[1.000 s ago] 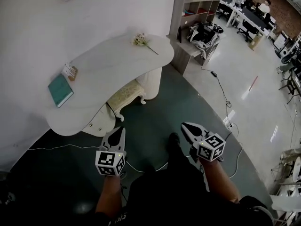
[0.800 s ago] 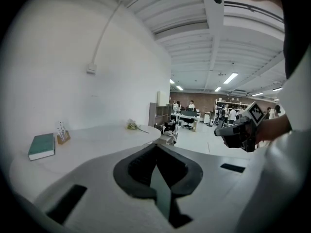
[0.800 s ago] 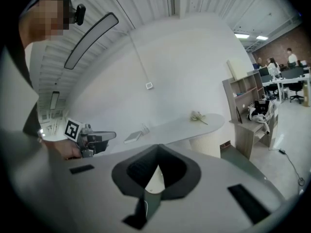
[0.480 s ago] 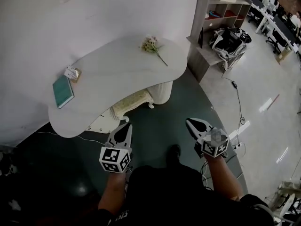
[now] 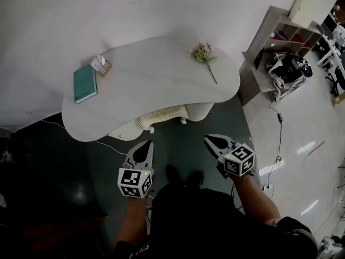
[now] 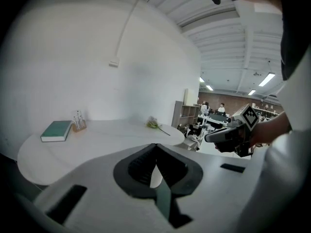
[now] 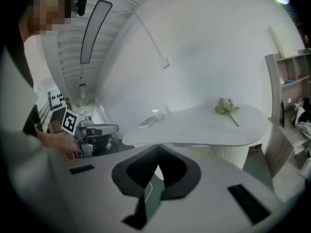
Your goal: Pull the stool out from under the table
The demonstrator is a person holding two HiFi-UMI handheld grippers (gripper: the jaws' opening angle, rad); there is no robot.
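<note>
Stool (image 5: 161,113) beneath table (image 5: 153,80), left gripper (image 5: 145,144) and right gripper (image 5: 208,140) empty

Your head view is sharp, with streaks of glare on the pale floor (image 5: 304,147). Both gripper views bulge fisheye-style and darken at the corners, and ceiling lights (image 6: 266,79) glow at upper right.

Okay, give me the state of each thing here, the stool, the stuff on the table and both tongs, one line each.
stool: tucked under the table, only its front edge showing, not yet pulled out.
green book: closed, lying flat on the tabletop.
flower: lying on its side on the tabletop.
small holder: standing upright beside the book.
left tongs: shut, empty, short of the stool.
right tongs: shut, empty, short of the stool.
</note>
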